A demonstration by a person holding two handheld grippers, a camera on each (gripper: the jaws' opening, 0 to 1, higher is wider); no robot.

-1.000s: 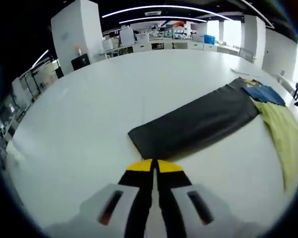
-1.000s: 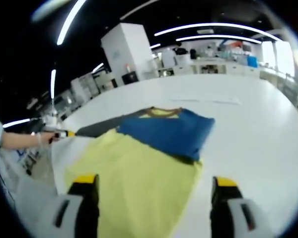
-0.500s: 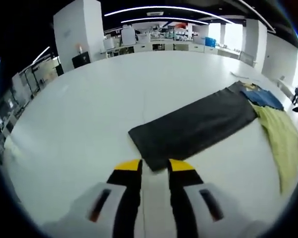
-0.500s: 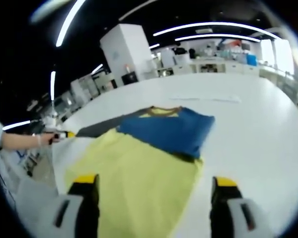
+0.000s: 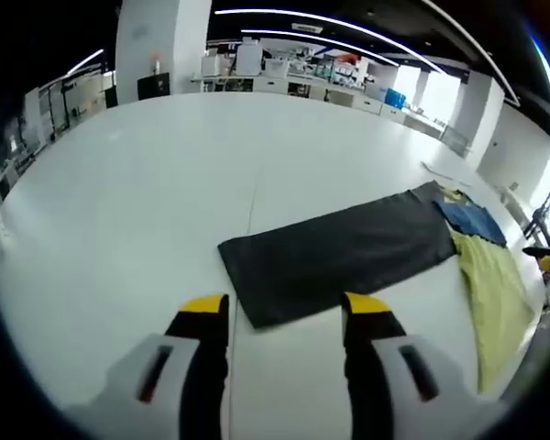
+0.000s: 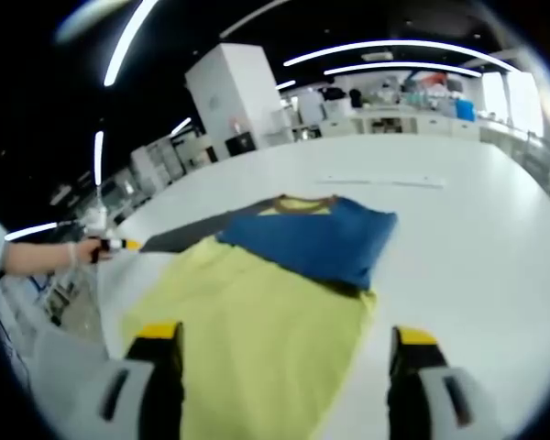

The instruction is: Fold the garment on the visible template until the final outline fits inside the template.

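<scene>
left gripper (image 5: 284, 307): jaws wide open, empty | right gripper (image 6: 280, 341): jaws wide open over yellow-and-blue cloth garment (image 6: 284, 302) | tip: pinch one edge, fold neatly onto dark grey flat template (image 5: 339, 257)

Left gripper (image 5: 285, 312) opened, releasing the garment (image 5: 344, 252).

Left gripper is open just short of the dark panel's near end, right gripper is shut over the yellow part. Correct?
Not quite. The right gripper is open, its jaws spread wide over the yellow part, as the right gripper view shows. The left gripper is indeed open, just short of the dark panel.
</scene>
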